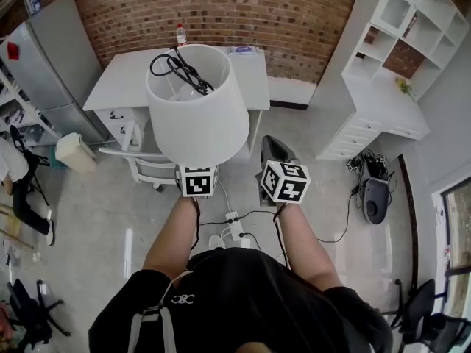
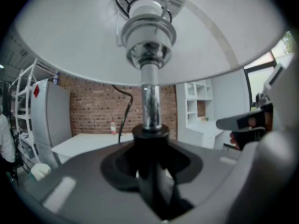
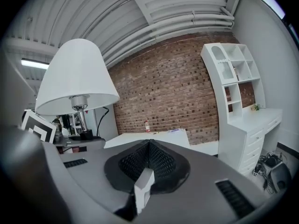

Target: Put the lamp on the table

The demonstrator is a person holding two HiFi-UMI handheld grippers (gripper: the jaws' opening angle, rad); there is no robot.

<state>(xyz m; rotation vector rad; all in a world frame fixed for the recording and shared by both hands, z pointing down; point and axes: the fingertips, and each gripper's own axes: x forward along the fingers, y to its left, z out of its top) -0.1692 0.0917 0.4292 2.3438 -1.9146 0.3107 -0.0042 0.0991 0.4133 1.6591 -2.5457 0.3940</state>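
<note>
The lamp has a white shade (image 1: 197,112) with its black cord (image 1: 180,68) coiled on top. It hangs in front of me, short of the white table (image 1: 250,79). My left gripper (image 2: 152,171) is shut on the lamp's black collar (image 2: 150,132) under the chrome stem (image 2: 150,101); from the head view only its marker cube (image 1: 197,181) shows below the shade. My right gripper (image 1: 274,147) is beside the lamp on the right, its jaws together with nothing between them. In the right gripper view the lamp (image 3: 77,76) stands at the left.
A bottle (image 1: 181,34) stands at the table's back edge, and papers (image 1: 243,50) lie near it. A white chair (image 1: 151,169) is tucked under the table. A power strip (image 1: 234,223) lies on the floor. White shelves (image 1: 383,87) are right, a grey cabinet (image 1: 51,57) left.
</note>
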